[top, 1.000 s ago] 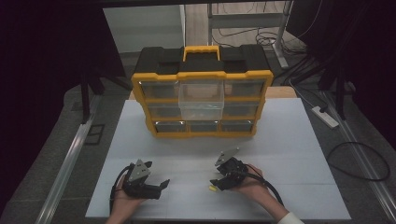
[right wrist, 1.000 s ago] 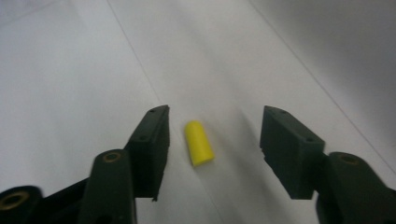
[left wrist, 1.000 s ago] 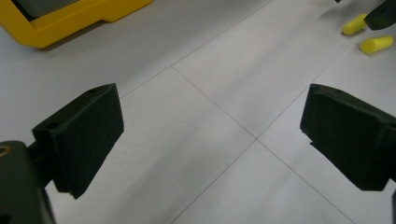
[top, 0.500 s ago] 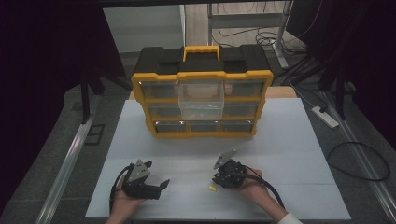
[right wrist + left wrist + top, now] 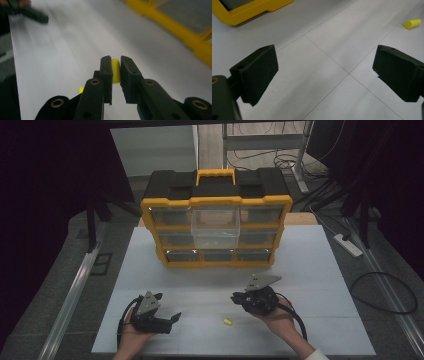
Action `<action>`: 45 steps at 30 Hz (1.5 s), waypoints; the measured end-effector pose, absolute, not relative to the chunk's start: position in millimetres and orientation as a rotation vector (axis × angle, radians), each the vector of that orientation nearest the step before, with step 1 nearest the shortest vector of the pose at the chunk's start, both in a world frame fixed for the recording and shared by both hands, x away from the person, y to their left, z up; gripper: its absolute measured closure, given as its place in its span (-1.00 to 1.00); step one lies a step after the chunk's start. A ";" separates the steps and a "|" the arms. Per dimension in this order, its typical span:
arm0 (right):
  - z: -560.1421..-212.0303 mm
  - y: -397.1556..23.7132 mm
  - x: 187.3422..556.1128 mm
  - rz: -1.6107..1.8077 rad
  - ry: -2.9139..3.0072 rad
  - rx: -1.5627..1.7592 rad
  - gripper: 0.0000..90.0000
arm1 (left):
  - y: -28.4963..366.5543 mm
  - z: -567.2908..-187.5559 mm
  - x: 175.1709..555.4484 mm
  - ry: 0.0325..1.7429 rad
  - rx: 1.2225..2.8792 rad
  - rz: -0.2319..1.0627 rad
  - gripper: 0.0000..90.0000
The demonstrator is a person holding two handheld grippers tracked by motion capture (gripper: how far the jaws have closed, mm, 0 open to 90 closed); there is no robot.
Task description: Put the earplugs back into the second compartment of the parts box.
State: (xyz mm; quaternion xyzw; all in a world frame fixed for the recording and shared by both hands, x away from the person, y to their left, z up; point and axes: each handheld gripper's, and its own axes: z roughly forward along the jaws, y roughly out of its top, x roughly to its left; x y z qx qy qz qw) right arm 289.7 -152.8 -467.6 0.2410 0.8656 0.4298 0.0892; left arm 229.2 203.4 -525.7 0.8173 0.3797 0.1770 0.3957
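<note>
A small yellow plug (image 5: 115,71) sits pinched between the black jaws of my right gripper (image 5: 115,61), which is shut on it and held just above the white table. In the high view that gripper (image 5: 239,299) is at the front right, pointing left. A second yellow plug (image 5: 227,321) lies loose on the table below it and is also in the left gripper view (image 5: 412,23). My left gripper (image 5: 172,319) rests at the front left with its jaws wide open (image 5: 324,65) and nothing between them.
A yellow and black organiser case (image 5: 216,265) stands upright at the back of the white table (image 5: 310,270). Its clear top-middle drawer (image 5: 216,222) is pulled out. Dark floor, cables and a power strip (image 5: 347,245) surround the table.
My right gripper's jaws have closed on a yellow plug and the hand has risen slightly from the table. The left gripper has stayed still.
</note>
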 end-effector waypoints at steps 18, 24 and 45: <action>-431.0 -182.4 277.5 1.516 2.365 0.726 0.78 | 203.2 -526.4 229.4 0.962 2.076 0.448 -0.85; -422.2 -183.8 273.4 1.541 2.331 0.703 0.78 | 203.2 -526.6 229.4 0.963 2.076 0.445 -0.85; -384.0 -185.9 273.3 1.648 2.206 0.660 0.78 | 204.7 -525.1 228.2 0.966 2.066 0.453 -0.85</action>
